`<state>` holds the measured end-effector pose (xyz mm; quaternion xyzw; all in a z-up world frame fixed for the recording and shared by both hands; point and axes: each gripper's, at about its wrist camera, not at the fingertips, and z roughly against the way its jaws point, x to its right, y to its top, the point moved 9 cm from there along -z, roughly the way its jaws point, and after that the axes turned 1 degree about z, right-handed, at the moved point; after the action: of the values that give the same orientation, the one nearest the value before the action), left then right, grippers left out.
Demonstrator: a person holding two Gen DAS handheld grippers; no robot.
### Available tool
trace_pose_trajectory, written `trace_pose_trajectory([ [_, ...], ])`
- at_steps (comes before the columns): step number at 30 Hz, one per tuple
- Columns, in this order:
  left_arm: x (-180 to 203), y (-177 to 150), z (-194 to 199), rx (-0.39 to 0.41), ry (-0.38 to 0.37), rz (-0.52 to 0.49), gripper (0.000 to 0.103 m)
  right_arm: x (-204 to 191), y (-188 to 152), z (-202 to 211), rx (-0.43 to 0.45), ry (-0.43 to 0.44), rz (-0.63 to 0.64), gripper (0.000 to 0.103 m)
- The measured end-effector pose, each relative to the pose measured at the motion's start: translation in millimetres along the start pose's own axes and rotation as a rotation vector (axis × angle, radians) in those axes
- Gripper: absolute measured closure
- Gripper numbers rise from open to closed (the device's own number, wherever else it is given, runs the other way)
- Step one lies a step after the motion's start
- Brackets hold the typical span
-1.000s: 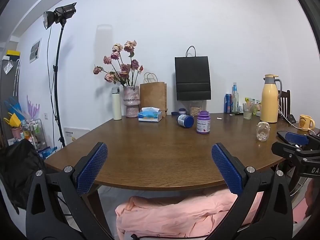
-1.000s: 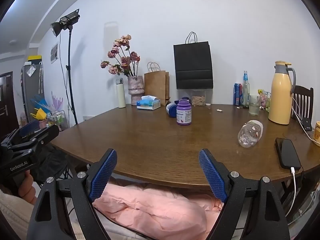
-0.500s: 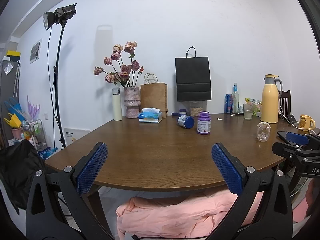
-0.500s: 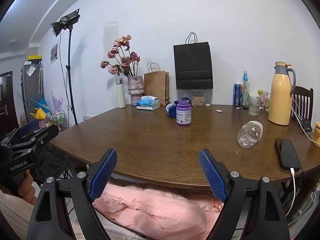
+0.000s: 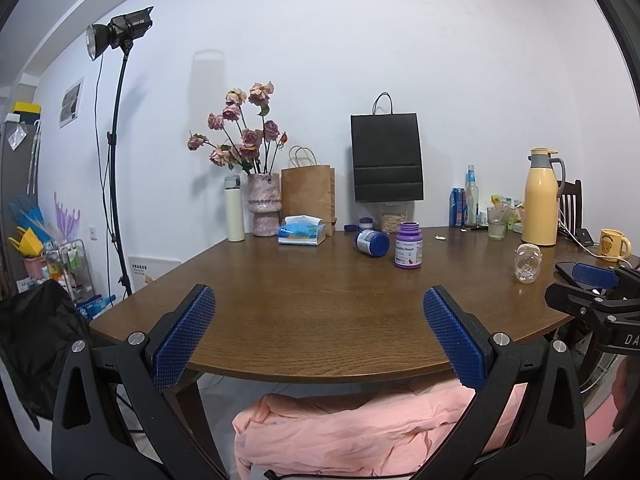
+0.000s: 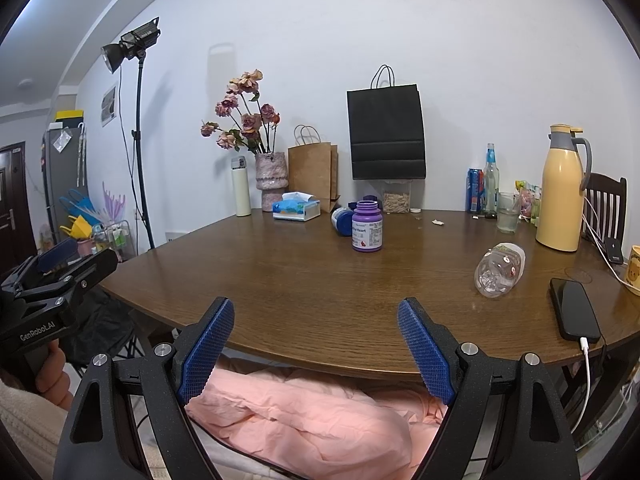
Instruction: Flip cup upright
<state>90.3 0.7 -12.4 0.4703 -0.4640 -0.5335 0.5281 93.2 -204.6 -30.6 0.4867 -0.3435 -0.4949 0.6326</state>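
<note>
1. The clear cup point(image 6: 499, 270) lies on its side on the wooden surface point(image 6: 304, 280), right of centre in the right wrist frame, between the phone point(image 6: 574, 314) and the purple bottle point(image 6: 367, 227).
2. Both grippers hang off the near edge, fingers wide apart and empty: right gripper point(image 6: 316, 350), left gripper point(image 5: 318, 338).
3. The right gripper is closer; steer it right, clear of the phone.
4. Straddle the cup's body across its width, close gently since it may roll, then rotate it upright.

Two paper bags point(image 6: 386, 132), two pill bottles point(image 6: 367, 226).
</note>
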Motion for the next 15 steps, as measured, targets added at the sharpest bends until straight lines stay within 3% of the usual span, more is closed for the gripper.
trace_pose_trajectory([
  [15, 0.1, -1.4, -0.8, -0.004, -0.002, -0.003, 0.000, -0.9, -2.4, -1.2, -0.008, 0.001, -0.001, 0.015],
])
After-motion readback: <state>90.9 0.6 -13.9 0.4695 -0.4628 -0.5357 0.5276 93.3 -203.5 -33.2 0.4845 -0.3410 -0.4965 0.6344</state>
